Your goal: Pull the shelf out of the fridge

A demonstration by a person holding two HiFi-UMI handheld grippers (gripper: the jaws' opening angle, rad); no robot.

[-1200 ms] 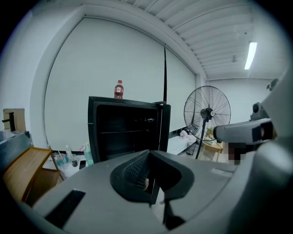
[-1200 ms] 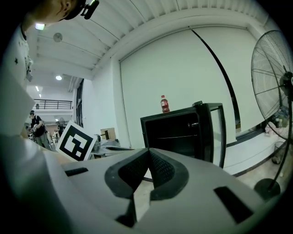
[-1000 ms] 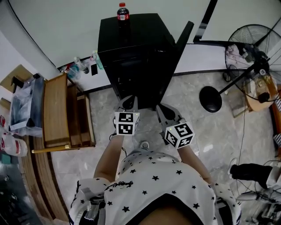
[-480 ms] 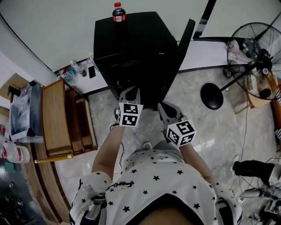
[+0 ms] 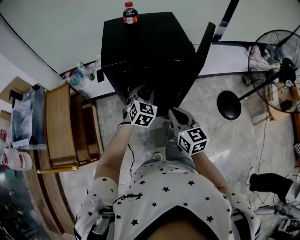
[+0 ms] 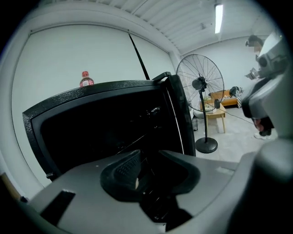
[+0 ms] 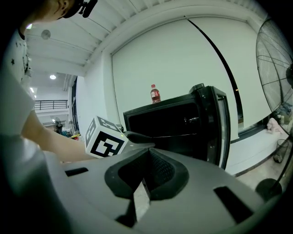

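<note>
While our grey left gripper (image 6: pixel 149 159), just opening, gapes empty before the black fridge (image 6: pixel 98 121) mid-frame, our grey right gripper (image 7: pixel 147 154) sits closed.

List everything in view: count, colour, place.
fridge: 1, black, against the wall, door open on its right
bottle: 1, red label, on top of the fridge
shelf: 1 visible, thin wire, inside the fridge
fan: 1, black, on the floor right of the fridge
bench: 1, brown wood, left of the fridge
small bottles: a few, clear, by the wall left of the fridge
shirt: 1, white with black stars
left tool: 1, grey, facing the fridge, jaws have just been opening, nothing between them
right tool: 1, grey, jaws shut, empty
</note>
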